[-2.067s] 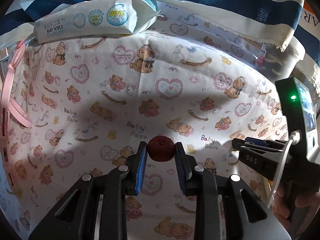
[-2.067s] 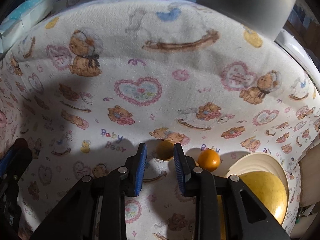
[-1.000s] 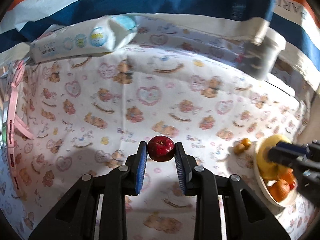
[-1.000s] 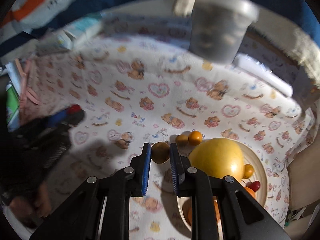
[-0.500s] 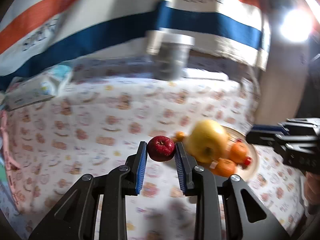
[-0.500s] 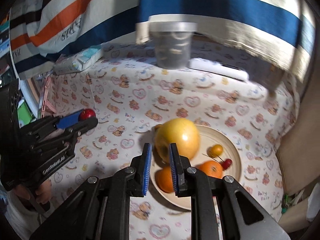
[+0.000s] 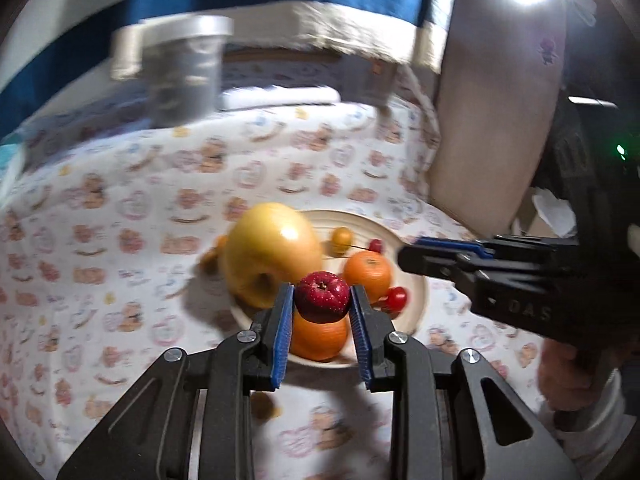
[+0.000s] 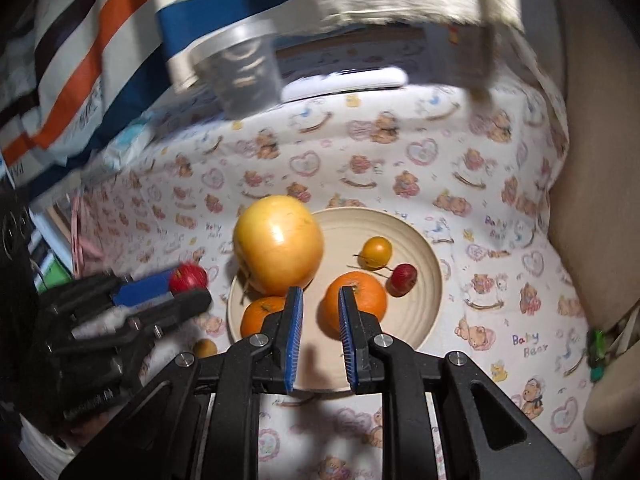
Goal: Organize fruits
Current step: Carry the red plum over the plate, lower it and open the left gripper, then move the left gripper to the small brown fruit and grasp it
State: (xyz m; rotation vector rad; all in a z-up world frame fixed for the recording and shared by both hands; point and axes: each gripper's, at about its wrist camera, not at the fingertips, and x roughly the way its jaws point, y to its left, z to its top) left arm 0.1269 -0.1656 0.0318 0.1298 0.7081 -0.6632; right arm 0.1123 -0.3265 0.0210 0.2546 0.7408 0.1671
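Right wrist: plate (image 8: 434,280) holds two oranges (image 8: 354,300); left tool (image 7: 322,322) pinches apple (image 7: 322,296).

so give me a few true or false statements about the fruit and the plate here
1. The left claw grips a small red apple. True.
2. The plate is empty. False: it holds a big yellow fruit and an orange, among others.
3. A small yellow fruit lies on the cloth beside the plate. True.
4. The grey tub stands on the plate. False: it stands far behind it.
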